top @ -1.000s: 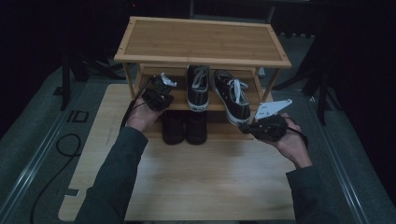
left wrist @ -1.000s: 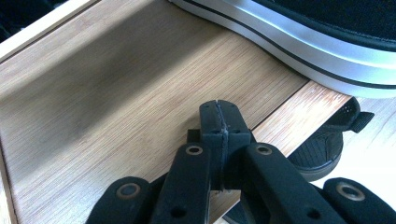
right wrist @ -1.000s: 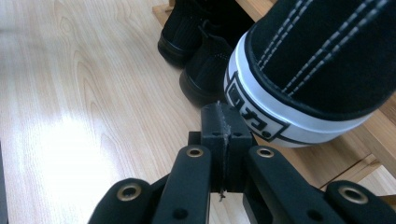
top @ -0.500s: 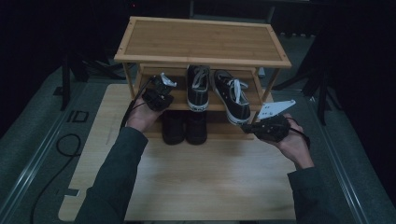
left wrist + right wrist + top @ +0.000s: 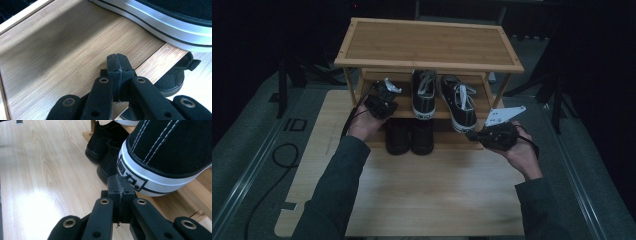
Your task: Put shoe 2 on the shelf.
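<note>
The high view is dim and grainy — its surroundings fall off into near black, and only the wooden rack and the table catch a muted light from above. Both gripper views are far brighter: the right one has a washed-out glare patch on the table at lower left, and the left one has a soft shadow band across the shelf. The near jaws are slightly soft — the sneaker heel is crisp.

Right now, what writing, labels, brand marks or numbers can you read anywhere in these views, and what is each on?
"ID": dark letters on the grey floor mat left of the wooden board, high view.
Heel label of the black-and-white sneaker on the shoe rack, right gripper view: black block characters on white, cropped by the right gripper; not readable as a word.
No other readable text.
</note>
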Available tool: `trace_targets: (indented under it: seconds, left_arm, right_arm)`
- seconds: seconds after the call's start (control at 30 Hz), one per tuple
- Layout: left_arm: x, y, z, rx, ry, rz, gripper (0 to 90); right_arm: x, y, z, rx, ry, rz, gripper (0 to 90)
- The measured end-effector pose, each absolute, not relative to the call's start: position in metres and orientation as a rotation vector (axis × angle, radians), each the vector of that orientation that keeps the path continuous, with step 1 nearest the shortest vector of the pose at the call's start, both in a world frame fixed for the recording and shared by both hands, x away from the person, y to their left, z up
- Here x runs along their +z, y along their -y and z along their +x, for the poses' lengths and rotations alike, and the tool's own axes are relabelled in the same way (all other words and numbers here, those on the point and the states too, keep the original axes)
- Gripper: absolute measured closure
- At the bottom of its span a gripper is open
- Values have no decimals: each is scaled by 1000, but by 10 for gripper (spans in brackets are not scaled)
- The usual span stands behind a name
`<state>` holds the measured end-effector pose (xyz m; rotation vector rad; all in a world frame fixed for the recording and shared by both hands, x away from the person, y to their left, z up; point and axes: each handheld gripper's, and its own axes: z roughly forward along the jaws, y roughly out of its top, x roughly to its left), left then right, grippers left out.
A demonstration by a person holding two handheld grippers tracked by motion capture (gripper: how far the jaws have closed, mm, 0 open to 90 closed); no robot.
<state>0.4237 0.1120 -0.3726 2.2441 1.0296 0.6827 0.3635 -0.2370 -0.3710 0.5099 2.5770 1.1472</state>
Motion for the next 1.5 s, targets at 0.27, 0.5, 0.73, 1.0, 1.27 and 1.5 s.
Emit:
trace_targets:
  seconds: [0.27, 0.5, 0.73, 1.0, 1.27, 1.5]
  left_arm:
    - [-373, -112, 424, 682, -1026, 2245, 900]
    - [-372, -112, 424, 680, -1024, 2247, 900]
    - [-372, -112, 424, 679, -1025, 2246, 900]
    - [-372, -112, 424, 679, -1024, 2247, 900]
    - [-372, -112, 424, 683, -1030, 2247, 900]
    - [-372, -112, 424, 682, -1029, 2248, 900]
  right_arm:
    - [-369, 230, 369, 1169, -2557, 525, 900]
    - [-373, 229, 375, 1171, -2541, 558, 900]
    - [-372, 233, 377, 1192, -2516, 575, 900]
    - [-370, 225, 380, 1217, -2514, 563, 900]
    - [-368, 212, 383, 1218, -2528, 538, 900]
    - [-377, 207, 385, 1182, -2539, 555, 900]
